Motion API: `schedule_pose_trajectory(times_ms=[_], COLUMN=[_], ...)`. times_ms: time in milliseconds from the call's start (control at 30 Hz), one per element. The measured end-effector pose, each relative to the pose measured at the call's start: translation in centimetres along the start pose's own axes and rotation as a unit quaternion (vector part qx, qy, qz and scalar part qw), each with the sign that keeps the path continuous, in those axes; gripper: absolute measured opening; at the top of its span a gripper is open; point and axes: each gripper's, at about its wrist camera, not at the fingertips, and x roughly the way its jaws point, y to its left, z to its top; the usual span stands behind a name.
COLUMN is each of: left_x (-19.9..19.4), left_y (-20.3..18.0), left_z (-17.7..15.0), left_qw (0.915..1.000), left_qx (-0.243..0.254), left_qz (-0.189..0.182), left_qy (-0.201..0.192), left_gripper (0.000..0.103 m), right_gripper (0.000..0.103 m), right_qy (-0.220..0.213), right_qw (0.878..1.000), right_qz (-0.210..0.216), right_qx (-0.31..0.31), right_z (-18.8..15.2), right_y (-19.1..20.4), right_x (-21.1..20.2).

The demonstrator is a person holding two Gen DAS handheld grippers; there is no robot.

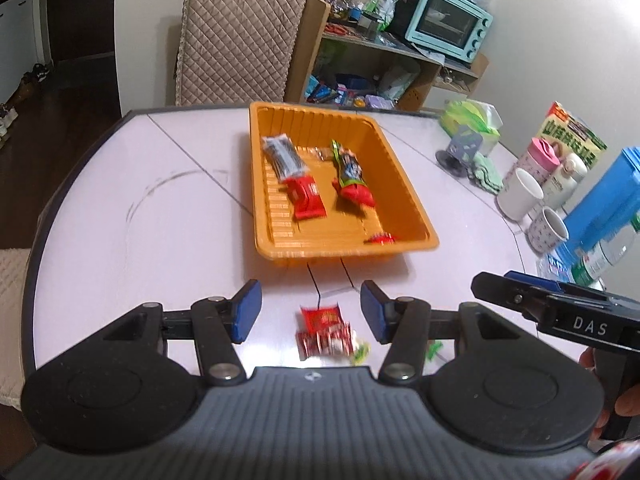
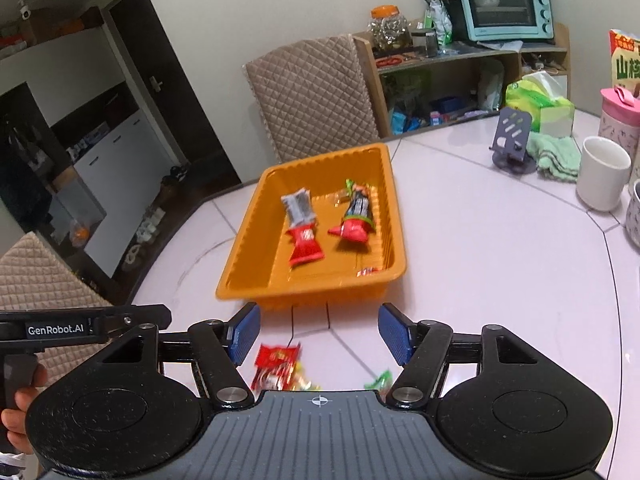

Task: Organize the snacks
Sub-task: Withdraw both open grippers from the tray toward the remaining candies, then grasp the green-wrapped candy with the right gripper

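Near tray [image 1: 412, 200] front rim, on table [image 1: 120, 200]: red packet [image 1: 322, 330] plus small green wrappers [image 1: 362, 352], not yet sorted. Left gripper [image 1: 311, 312] hovers over packet, jaws wide apart, empty, straddling it, likely lined up for pick. Right gripper [image 2: 319, 334] beside left, jaws also spread, empty; same packet [image 2: 276, 364] below it, green wrapper [image 2: 378, 382] nearer its right finger. Inside tray: striped bar [image 1: 282, 156], red pack [image 1: 306, 198], dark-and-red bag [image 1: 352, 178], small red sweet [image 1: 382, 239] at front wall, laid loosely, roughly lengthwise. Judgement: task partway, table snacks remain.
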Motion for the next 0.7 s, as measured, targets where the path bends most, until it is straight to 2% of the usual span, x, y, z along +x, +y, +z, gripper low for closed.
schedule_pose_trajectory(times_ms=[367,700], left_x=[-2.1,-2.9], left_y=[0.4,0.7], left_z=[-3.1,-5.5], left_qw=[0.9999,0.9998], left_qx=[-0.005,-0.005], left_qz=[0.003,0.009], left_qy=[0.01,0.017], left_gripper=[0.051,0.051], right_gripper=[0.066,0.066], right_qy=[0.017,0.037], right_qw=[1.0,0.999], right_qz=[0.012,0.0], right_qx=[-0.005,0.002], right_z=[-3.4,-6.4], right_y=[1.8,1.3], right_x=[-1.8,-2.3])
